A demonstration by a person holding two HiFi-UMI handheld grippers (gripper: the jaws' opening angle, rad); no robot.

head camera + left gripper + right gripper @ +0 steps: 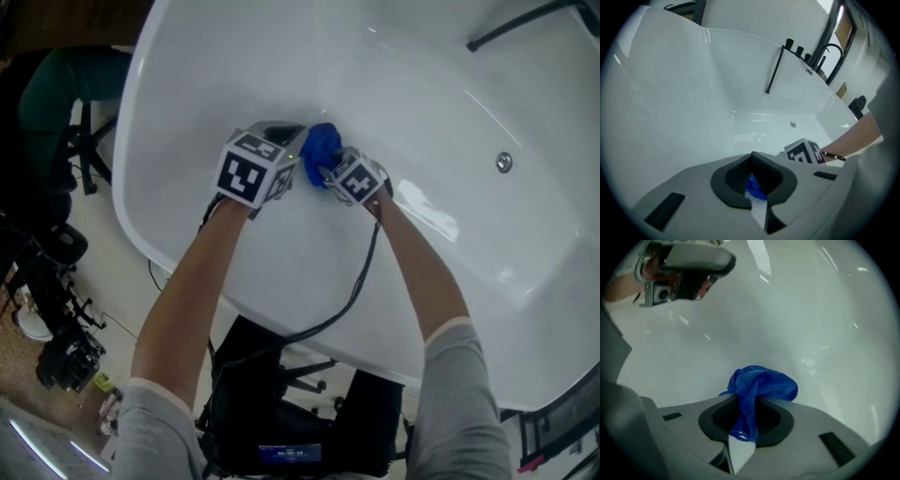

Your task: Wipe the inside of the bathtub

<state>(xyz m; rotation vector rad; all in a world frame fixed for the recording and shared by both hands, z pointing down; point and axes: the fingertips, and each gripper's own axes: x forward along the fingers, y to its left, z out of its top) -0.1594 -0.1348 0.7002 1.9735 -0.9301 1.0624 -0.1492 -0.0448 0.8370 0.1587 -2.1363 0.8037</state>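
Note:
The white bathtub (441, 84) fills the head view, and I lean over its near rim. A bunched blue cloth (322, 145) lies against the inner wall, between the two grippers. My right gripper (330, 170) is shut on it. In the right gripper view the blue cloth (761, 383) bulges past the closed jaws of the right gripper (749, 404) and touches the tub wall. My left gripper (298, 156) sits just left of the cloth. In its own view the left gripper (752, 161) has its jaws closed with a blue scrap of cloth (754, 187) pinched between them.
A black shower hose (525, 21) runs along the far side of the tub below black taps (799, 49). A round metal fitting (504, 162) sits in the tub wall at right. A black cable (361, 281) hangs over the near rim. Dark equipment (66, 356) stands on the floor at left.

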